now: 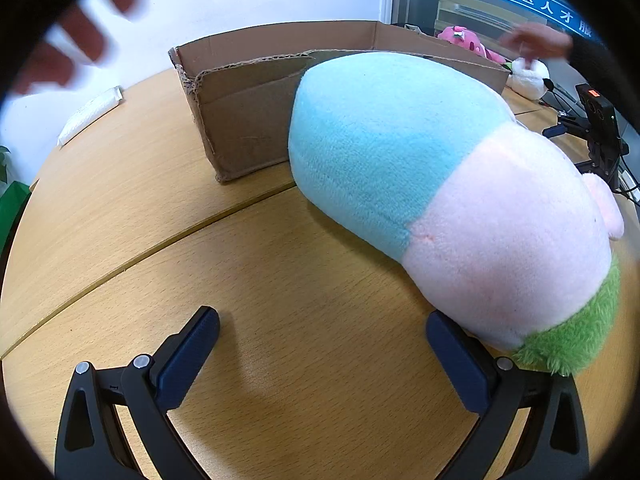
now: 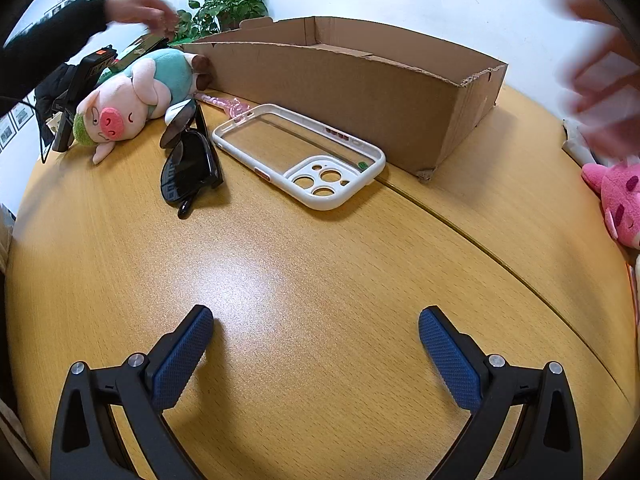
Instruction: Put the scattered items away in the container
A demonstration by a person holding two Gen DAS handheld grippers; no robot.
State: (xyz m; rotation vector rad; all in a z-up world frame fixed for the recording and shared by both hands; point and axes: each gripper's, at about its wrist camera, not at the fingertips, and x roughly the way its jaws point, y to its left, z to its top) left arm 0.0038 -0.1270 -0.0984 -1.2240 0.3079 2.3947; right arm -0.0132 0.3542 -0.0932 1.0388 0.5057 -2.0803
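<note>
Two handheld grippers rest low over a round wooden worktop (image 2: 304, 280), both released and holding nothing. The right gripper (image 2: 316, 320) has its blue-padded fingers spread wide over bare wood near the worktop's front edge. The left gripper (image 1: 322, 322) is likewise spread, its right-side pad just beside, perhaps touching, the green-fringed end of a pig plush (image 1: 440, 184) in blue and pink that lies on its side.

Beyond the right gripper, toward the middle of the worktop, a white phone case (image 2: 300, 156) lies flat, camera cut-outs nearest the lens. Black sunglasses (image 2: 190, 164) sit folded just to its left, and a pink transparent trinket (image 2: 226, 104) lies behind both, too small to identify. In that view the pig plush (image 2: 136, 100) lies left of the sunglasses, its snout facing the lens.

At the far side stands the open cardboard box (image 2: 360, 92), one corner torn, with the case close to its front wall and the plush's blue end against it. A pink plush (image 2: 620, 200) sits at the worktop's right edge. Blurred hands (image 2: 140, 10) wave above the far edge, with a potted plant (image 2: 228, 4) behind.
</note>
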